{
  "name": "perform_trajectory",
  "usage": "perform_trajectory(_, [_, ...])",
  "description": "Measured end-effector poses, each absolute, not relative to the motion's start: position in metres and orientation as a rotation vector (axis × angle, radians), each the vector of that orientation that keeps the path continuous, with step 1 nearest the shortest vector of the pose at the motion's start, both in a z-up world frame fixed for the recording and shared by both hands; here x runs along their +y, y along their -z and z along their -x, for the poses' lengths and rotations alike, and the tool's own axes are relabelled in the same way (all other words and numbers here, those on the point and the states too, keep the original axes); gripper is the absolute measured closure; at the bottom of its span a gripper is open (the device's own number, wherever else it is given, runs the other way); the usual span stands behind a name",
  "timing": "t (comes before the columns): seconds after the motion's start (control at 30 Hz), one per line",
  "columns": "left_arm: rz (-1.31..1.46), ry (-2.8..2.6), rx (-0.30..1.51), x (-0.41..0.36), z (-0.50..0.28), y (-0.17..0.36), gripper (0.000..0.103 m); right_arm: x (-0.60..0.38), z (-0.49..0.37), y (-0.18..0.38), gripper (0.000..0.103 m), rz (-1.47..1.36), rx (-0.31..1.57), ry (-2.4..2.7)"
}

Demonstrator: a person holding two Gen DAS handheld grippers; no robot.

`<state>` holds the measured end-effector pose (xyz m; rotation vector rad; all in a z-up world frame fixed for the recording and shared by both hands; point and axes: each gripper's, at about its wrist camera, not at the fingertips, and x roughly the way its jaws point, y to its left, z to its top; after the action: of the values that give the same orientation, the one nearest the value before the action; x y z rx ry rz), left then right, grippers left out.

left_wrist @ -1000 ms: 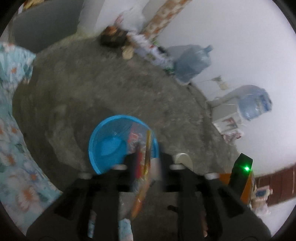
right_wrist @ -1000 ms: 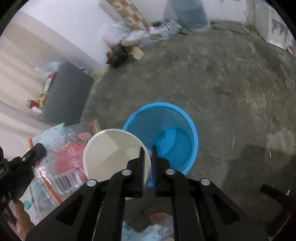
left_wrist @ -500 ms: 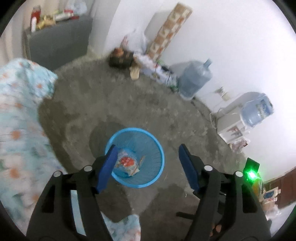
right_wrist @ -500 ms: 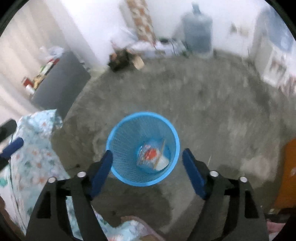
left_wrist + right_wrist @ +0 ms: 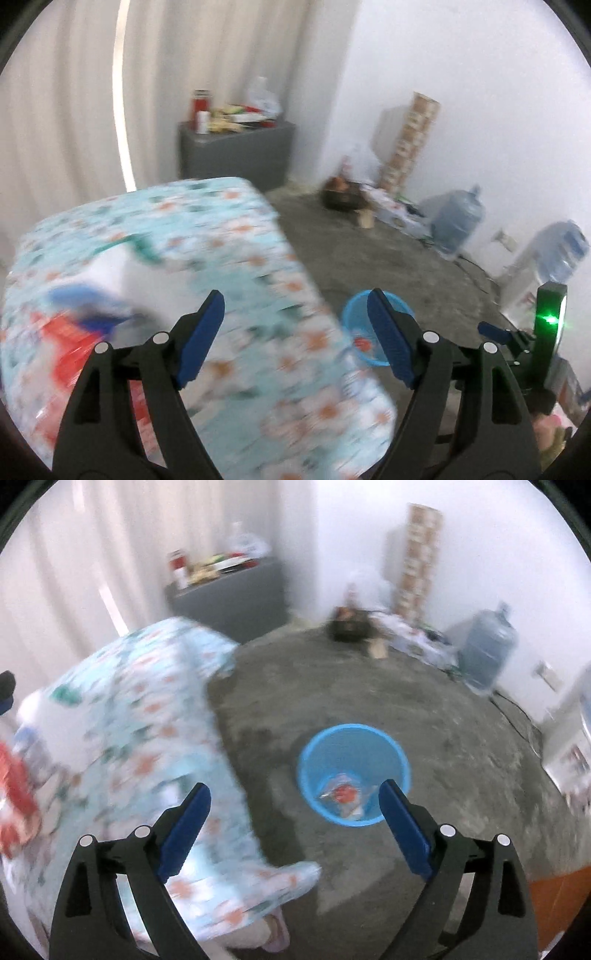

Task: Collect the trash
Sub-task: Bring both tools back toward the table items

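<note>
A blue mesh trash basket (image 5: 354,771) stands on the concrete floor with a clear and red wrapper (image 5: 341,794) and a white cup inside. It also shows in the left wrist view (image 5: 360,332), partly behind my left finger. My left gripper (image 5: 295,339) is open and empty above a table with a floral cloth (image 5: 221,277). Blurred red and blue packaging (image 5: 70,332) and a white item (image 5: 110,273) lie on that cloth at the left. My right gripper (image 5: 293,823) is open and empty, high above the floor between table and basket.
A grey cabinet (image 5: 236,155) with bottles stands at the far wall. Water jugs (image 5: 487,653) and a pile of bags (image 5: 351,627) line the right wall. The floral table (image 5: 129,738) fills the left of the right wrist view. Red packaging (image 5: 14,801) lies at its left edge.
Both grippers have let go of the wrapper and the cup, which now lie in the basket. Both have opened, risen and swung left towards the floral table.
</note>
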<state>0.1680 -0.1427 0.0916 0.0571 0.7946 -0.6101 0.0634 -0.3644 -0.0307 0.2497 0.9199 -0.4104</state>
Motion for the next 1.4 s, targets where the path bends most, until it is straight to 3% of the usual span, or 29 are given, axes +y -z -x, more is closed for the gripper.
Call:
perform_trajectory(0.33, [0.006, 0.382, 0.811, -0.029, -0.137, -0.082, 0.023, -0.235, -0.078, 0.04, 0.013, -0.114, 1.01, 0.089])
perform_trajectory(0.67, [0.05, 0.249, 0.84, 0.037, -0.131, -0.062, 0.023, -0.142, -0.086, 0.054, 0.013, 0.06, 1.07, -0.064])
perform_trajectory(1.4, [0.119, 0.218, 0.88, 0.082, -0.147, -0.034, 0.023, -0.078, -0.112, 0.058, 0.013, 0.207, 1.115, -0.11])
